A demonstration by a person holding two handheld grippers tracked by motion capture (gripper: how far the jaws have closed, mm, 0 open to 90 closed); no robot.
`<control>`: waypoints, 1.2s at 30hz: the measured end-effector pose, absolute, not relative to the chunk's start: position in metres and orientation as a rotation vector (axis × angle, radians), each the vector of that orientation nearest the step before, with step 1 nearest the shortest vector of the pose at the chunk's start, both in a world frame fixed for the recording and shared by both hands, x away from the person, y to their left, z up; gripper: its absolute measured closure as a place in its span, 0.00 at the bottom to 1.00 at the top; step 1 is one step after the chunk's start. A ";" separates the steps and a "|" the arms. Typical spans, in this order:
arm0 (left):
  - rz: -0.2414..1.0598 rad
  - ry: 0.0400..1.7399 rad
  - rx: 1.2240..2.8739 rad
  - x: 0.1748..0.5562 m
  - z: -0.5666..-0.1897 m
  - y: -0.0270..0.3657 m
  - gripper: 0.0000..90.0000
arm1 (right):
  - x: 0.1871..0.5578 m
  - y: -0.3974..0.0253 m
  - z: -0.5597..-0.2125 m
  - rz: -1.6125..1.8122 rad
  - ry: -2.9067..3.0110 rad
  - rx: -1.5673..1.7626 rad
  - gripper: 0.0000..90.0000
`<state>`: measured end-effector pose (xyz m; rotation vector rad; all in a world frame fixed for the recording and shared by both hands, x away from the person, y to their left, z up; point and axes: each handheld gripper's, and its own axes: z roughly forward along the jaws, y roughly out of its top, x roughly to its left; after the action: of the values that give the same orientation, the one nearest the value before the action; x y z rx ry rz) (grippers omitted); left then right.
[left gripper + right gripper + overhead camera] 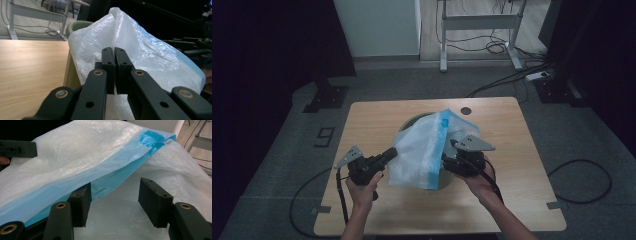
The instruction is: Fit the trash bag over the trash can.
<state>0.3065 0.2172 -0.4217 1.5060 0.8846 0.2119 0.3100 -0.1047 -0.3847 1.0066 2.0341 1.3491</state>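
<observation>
A translucent white plastic bag (422,150) with a blue band down one edge is draped over a green bin (408,123) at the middle of the wooden table (372,120). My left gripper (393,152) is at the bag's left edge, its jaws pressed together on the film. In the left gripper view the shut left gripper (114,53) stands against the bag (140,45), with the bin's rim (77,25) behind it. My right gripper (449,151) is at the bag's right side. In its own view the right gripper (113,192) is open, with the blue edge (120,167) lying over its left jaw.
A dark round grommet (466,110) sits in the table's far edge. On the grey floor behind are a white desk frame (479,22), cables and a power strip (539,76). A "9" mark (325,136) is on the floor at the left.
</observation>
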 end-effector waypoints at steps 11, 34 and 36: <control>0.399 0.789 1.630 0.299 -0.376 0.200 0.56 | 0.310 -0.103 -0.379 1.364 1.977 0.985 0.47; 0.294 0.642 1.749 0.296 -0.360 0.166 0.46 | 0.297 -0.093 -0.365 1.488 1.892 0.875 0.48; 0.273 0.627 1.752 0.296 -0.360 0.165 0.45 | 0.297 -0.093 -0.364 1.498 1.883 0.885 0.49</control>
<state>0.2958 0.1649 -0.3601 1.7518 0.6271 0.2729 0.2970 -0.0925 -0.3640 0.8846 1.8833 1.4982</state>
